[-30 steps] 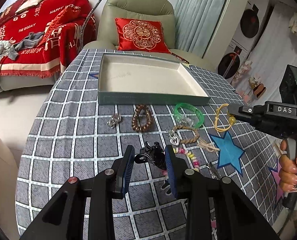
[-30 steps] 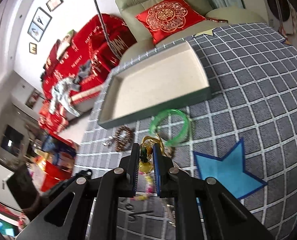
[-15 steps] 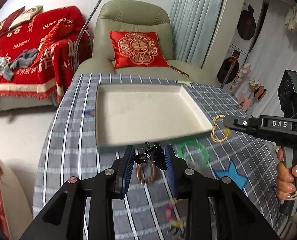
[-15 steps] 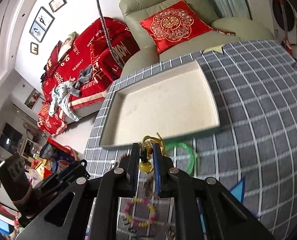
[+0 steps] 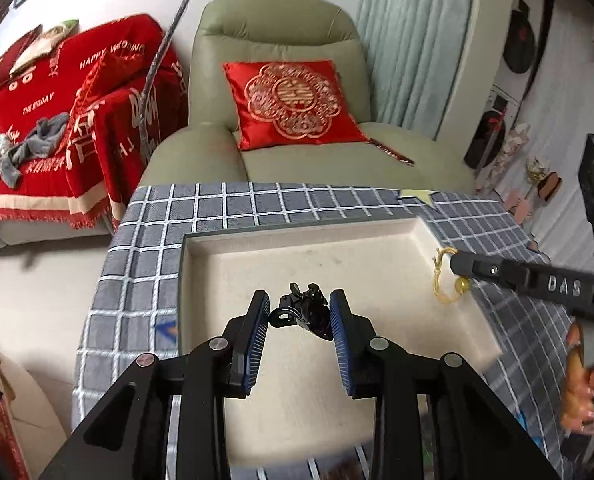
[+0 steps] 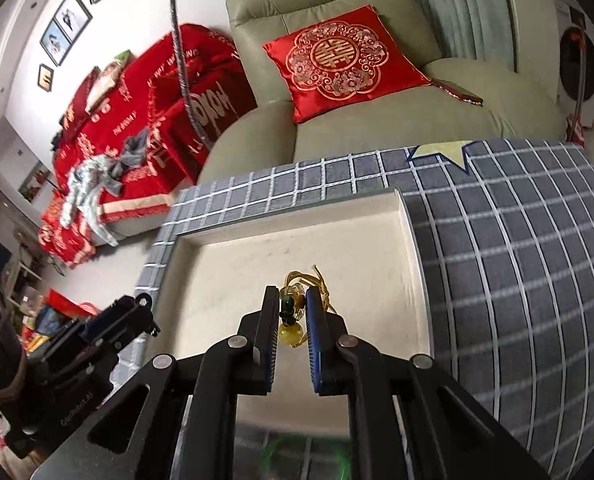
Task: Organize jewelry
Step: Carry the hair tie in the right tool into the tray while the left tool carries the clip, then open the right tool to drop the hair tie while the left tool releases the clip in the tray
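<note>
Both pieces hang over the cream tray [image 5: 225, 280] on the checked table [image 5: 145, 248]; your left gripper [image 5: 300, 314] is clamped on the black hair clip [image 5: 303, 312], your right gripper [image 6: 293, 312] on the yellow cord bracelet [image 6: 297, 280]; you're at delivery; next, lower, then part the jaws.

Black metal hair clip [image 5: 303, 312], glossy, claw-shaped, is held off the surface over the near half of the shallow cream-lined tray with grey-green rim [image 5: 281, 232]. Yellow cord bracelet with amber and dark green beads [image 6: 295, 308] is held above the tray's right half, one amber bead hanging lowest. The tray is laid flat on the checked cloth, interior bare.
</note>
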Demonstrator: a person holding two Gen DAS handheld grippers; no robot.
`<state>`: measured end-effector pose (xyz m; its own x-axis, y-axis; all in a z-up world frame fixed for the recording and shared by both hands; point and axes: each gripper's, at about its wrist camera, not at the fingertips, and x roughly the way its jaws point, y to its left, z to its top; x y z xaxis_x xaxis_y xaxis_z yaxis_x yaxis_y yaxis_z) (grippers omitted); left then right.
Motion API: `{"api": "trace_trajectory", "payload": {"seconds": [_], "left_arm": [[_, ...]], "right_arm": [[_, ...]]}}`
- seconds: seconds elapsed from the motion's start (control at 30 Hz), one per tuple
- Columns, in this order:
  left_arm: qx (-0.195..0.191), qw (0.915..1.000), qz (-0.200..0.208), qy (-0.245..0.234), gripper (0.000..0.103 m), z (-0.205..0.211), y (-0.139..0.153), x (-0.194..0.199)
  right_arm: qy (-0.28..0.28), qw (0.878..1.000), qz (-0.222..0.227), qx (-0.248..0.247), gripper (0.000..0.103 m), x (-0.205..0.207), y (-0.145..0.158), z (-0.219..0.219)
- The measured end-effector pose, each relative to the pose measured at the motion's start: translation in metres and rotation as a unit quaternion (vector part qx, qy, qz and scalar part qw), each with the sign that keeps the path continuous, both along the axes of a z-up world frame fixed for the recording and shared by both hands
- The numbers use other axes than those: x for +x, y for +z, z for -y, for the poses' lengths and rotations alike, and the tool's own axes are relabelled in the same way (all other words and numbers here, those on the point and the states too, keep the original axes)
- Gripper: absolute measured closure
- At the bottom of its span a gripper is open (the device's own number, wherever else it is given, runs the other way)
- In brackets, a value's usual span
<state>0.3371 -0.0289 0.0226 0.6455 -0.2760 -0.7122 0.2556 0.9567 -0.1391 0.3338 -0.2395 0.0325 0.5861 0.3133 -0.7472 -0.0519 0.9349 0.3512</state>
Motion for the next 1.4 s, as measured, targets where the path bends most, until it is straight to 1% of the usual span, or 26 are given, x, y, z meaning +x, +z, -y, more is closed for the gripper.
{"api": "trace_trajectory", "payload": {"seconds": [0.2,0.33,0.47,0.57,0.7,0.73,0.8,0.83,0.87,0.93,0.97,1.0,1.03,1.1,1.23,1.33,1.4], "left_arm": [[0.012,0.9993,-0.031,0.014,0.057,0.005,-0.033,0.038],[0.026,0.9983,-0.049,0.019,0.057,0.012,-0.052,0.047],[0.038,0.9971,-0.063,0.022,0.057,0.018,-0.063,0.050],[0.044,0.9969,-0.061,0.024,0.056,0.021,-0.062,0.049],[0.056,0.9963,-0.061,0.024,0.056,0.023,-0.062,0.049],[0.058,0.9961,-0.060,0.026,0.056,0.023,-0.062,0.049],[0.058,0.9960,-0.061,0.031,0.056,0.023,-0.062,0.049],[0.057,0.9960,-0.061,0.032,0.056,0.022,-0.062,0.050],[0.057,0.9960,-0.061,0.033,0.056,0.022,-0.062,0.050],[0.059,0.9959,-0.060,0.034,0.055,0.021,-0.062,0.050],[0.060,0.9958,-0.060,0.035,0.034,0.021,-0.062,0.049],[0.059,0.9957,-0.061,0.037,0.006,0.020,-0.061,0.049],[0.050,0.9964,-0.053,0.043,0.002,0.017,-0.057,0.046],[0.045,0.9975,-0.035,0.042,0.002,0.016,-0.051,0.043],[0.048,0.9975,-0.035,0.039,0.002,0.016,-0.047,0.042],[0.040,0.9983,-0.022,0.037,0.000,0.012,-0.040,0.034],[0.032,0.9988,-0.013,0.036,0.000,0.008,-0.034,0.026]], "right_arm": [[0.004,0.999,-0.022,-0.039,0.089,0.037,-0.034,-0.010],[0.002,0.997,-0.030,-0.069,0.089,0.049,-0.053,-0.015],[0.004,0.995,-0.039,-0.088,0.089,0.052,-0.065,-0.019],[0.004,0.995,-0.048,-0.092,0.087,0.054,-0.072,-0.019],[0.000,0.995,-0.047,-0.091,0.086,0.052,-0.073,-0.019],[0.000,0.995,-0.047,-0.091,0.084,0.052,-0.073,-0.019],[0.003,0.995,-0.048,-0.087,0.071,0.052,-0.072,-0.019],[0.003,0.995,-0.047,-0.086,0.051,0.051,-0.072,-0.020],[0.002,0.995,-0.047,-0.085,0.041,0.050,-0.071,-0.020],[-0.001,0.996,-0.043,-0.082,0.041,0.048,-0.069,-0.019],[-0.003,0.996,-0.042,-0.080,0.041,0.048,-0.068,-0.019],[-0.005,0.996,-0.039,-0.075,0.041,0.046,-0.065,-0.017],[-0.007,0.997,-0.035,-0.070,0.041,0.045,-0.062,-0.016],[-0.013,0.997,-0.026,-0.064,0.041,0.042,-0.054,-0.013],[-0.021,0.998,-0.014,-0.060,0.041,0.034,-0.041,-0.010],[-0.025,0.998,-0.013,-0.053,0.041,0.025,-0.034,-0.008],[-0.025,0.998,-0.013,-0.047,0.032,0.019,-0.030,-0.007]]}}
